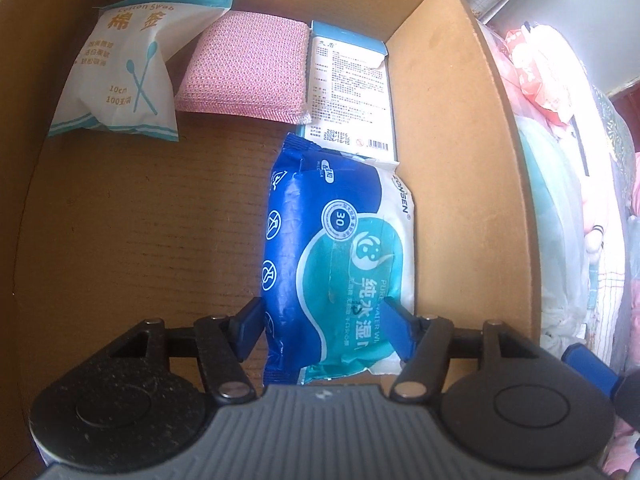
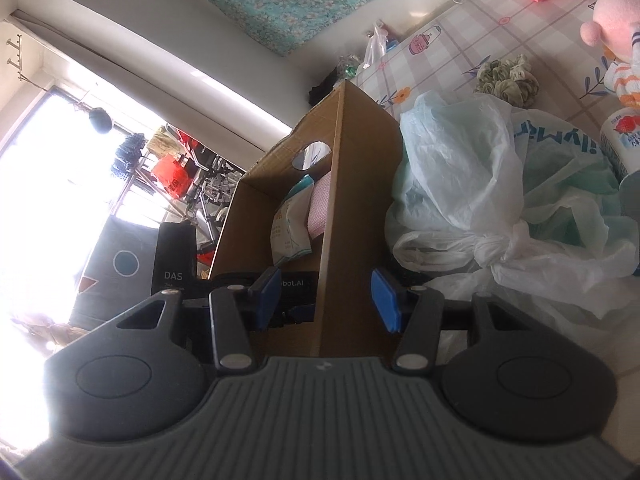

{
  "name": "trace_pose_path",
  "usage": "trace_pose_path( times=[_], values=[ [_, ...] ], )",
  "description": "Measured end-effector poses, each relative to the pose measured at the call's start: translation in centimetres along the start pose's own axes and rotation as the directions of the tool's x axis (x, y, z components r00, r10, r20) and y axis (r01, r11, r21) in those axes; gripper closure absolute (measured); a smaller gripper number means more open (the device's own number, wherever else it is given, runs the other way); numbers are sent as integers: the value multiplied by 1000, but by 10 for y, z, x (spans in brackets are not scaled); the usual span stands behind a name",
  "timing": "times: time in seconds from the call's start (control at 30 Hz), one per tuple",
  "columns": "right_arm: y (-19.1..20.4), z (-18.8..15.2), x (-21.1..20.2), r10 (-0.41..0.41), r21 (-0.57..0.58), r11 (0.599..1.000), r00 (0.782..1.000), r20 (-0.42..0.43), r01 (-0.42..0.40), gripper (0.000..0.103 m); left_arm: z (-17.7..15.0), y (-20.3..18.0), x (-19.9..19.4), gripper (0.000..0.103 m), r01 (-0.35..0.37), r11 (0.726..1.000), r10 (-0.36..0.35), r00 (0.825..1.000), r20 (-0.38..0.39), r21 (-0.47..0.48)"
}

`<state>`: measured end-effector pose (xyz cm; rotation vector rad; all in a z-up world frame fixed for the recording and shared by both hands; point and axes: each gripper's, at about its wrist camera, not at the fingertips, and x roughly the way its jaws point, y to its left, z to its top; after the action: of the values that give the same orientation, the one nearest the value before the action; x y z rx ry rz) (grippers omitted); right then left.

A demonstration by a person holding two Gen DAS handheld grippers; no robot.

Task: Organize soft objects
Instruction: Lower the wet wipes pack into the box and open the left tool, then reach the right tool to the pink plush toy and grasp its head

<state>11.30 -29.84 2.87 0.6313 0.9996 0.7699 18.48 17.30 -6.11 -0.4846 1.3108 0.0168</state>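
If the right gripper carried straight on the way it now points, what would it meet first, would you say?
Most likely the cardboard box: its near corner edge stands between the open fingers of the right gripper, apparently untouched. Depth is hard to judge, but nothing else lies in front.

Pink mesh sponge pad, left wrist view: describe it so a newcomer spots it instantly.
Look inside the brown cardboard box, along its far wall. The pink mesh sponge pad lies flat between the white cotton swab bag and the white-and-blue printed carton. It is the only pink, textured, unprinted item there.
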Motion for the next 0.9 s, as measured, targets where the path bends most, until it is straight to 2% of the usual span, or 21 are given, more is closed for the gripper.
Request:
trace_pose_path(
  times=[0.13, 0.3, 0.53, 0.67, 0.73, 0.8, 0.9],
  values=[
    [-3, -12, -1, -40, -9, 999, 999, -5, 40, 52, -2, 6, -2, 38, 12, 1000, -11, 1000, 22, -23],
    [3, -20, -13, -71, -62, 995, 997, 28, 73, 48, -13, 4, -22, 23, 43, 999, -41, 997, 67, -30],
    [11, -27, -35, -107, -124, 985, 990, 96, 118, 41, -42, -3, -71, 15, 14, 1000, -17, 980, 196, 16],
    [12, -35, -49, -124, -152, 978, 983, 134, 144, 39, -67, -15, -103, 13, -29, 998, 10, 948, 319, 54],
    [10, -39, -57, -135, -165, 973, 979, 155, 160, 39, -79, -24, -118, 13, -46, 996, 16, 924, 381, 70],
    [8, -42, -65, -147, -173, 969, 974, 175, 177, 38, -89, -38, -133, 12, -60, 994, 11, 894, 448, 95],
    [1, -47, -78, -169, -172, 963, 964, 206, 206, 38, -105, -61, -147, 9, -69, 989, -9, 856, 517, 132]
  ],
)
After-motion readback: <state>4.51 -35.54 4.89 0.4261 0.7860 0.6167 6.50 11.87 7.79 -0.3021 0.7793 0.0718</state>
